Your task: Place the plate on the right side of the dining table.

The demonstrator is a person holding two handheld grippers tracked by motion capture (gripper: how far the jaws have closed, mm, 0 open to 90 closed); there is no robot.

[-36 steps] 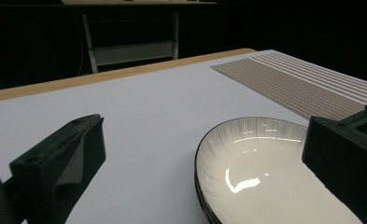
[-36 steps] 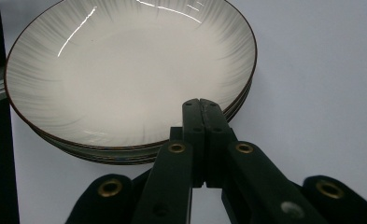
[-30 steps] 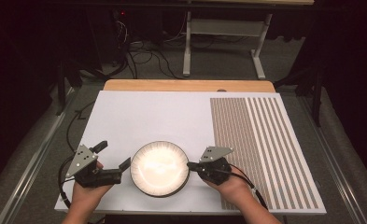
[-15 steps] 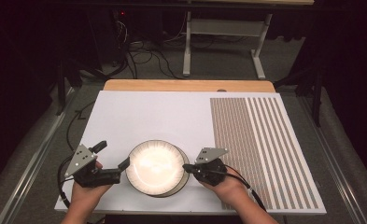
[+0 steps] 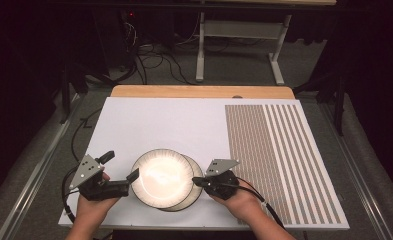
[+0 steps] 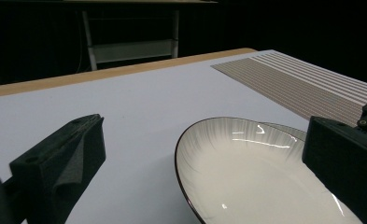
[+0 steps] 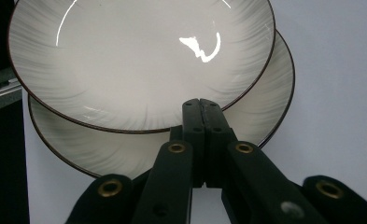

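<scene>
Two white plates with thin dark rims lie stacked near the front of the white board. The top plate sits shifted left over the lower plate. My right gripper is shut, jaws pressed together, with its tips at the top plate's right rim, above the lower plate. My left gripper is open at the top plate's left side, and that rim lies between its wide-spread jaws. The lower plate peeks out behind.
The white board covers most of the wooden table. A brown-and-white striped mat fills its right part. Cables and a metal stand are on the dark floor beyond.
My right gripper has crept left against the plates. The top plate now sits offset to the left, baring a crescent of the lower one. The left gripper has stayed put.
</scene>
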